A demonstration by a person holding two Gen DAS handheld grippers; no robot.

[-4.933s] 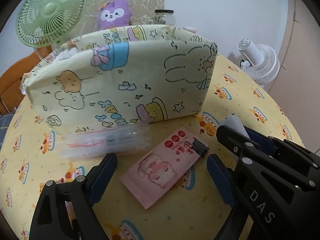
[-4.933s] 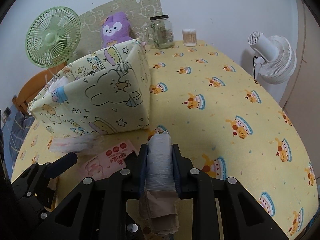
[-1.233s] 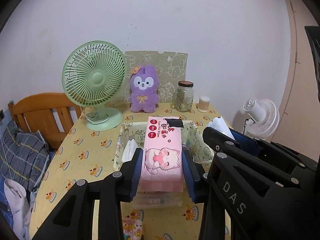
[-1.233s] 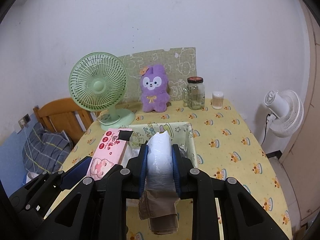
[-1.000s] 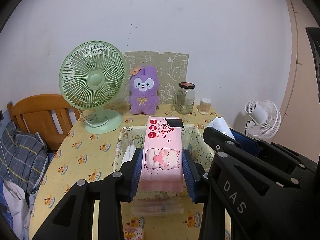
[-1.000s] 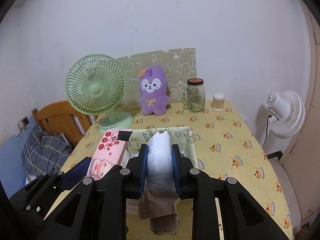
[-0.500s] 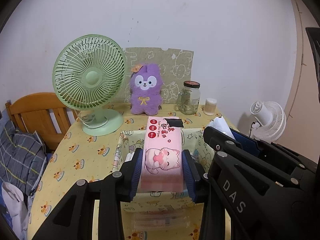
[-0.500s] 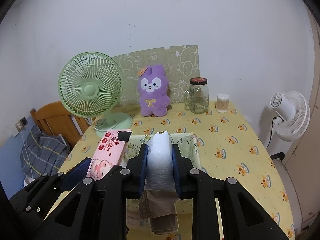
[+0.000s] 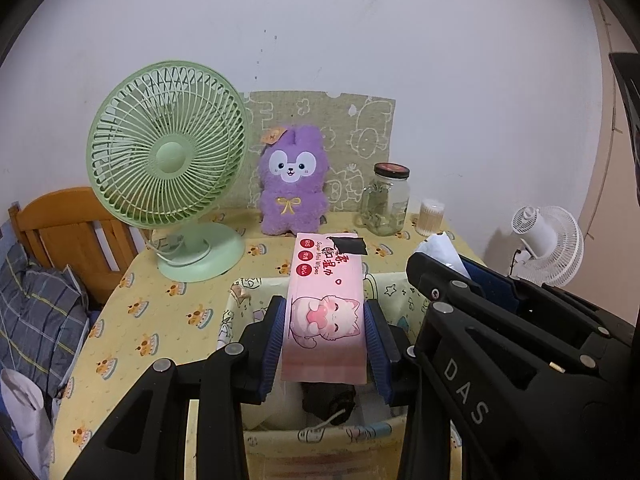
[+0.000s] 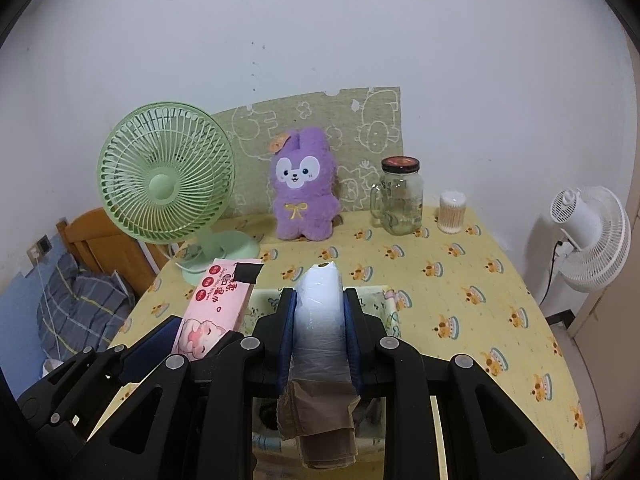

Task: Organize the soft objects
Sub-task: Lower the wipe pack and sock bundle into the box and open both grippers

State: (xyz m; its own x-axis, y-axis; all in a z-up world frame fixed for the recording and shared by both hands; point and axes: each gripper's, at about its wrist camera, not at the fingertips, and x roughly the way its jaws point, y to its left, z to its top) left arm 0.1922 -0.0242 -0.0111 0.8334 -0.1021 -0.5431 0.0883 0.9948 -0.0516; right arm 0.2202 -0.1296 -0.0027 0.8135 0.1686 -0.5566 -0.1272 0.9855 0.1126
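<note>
My left gripper is shut on a pink wet-wipes pack with a cat picture, held above the open yellow cartoon-print fabric bin. My right gripper is shut on a white plastic-wrapped soft pack with beige fabric hanging below, also over the bin. The wipes pack shows in the right wrist view at the left. Dark and white items lie inside the bin.
The yellow tablecloth holds a green desk fan, a purple plush rabbit, a glass jar and a cotton-swab tub at the back. A white fan stands right. A wooden chair is left.
Both grippers have moved forward over the bin with their packs; the fan, plush and jar look nearer. At the start the wipes pack lay on the table and the left gripper was open.
</note>
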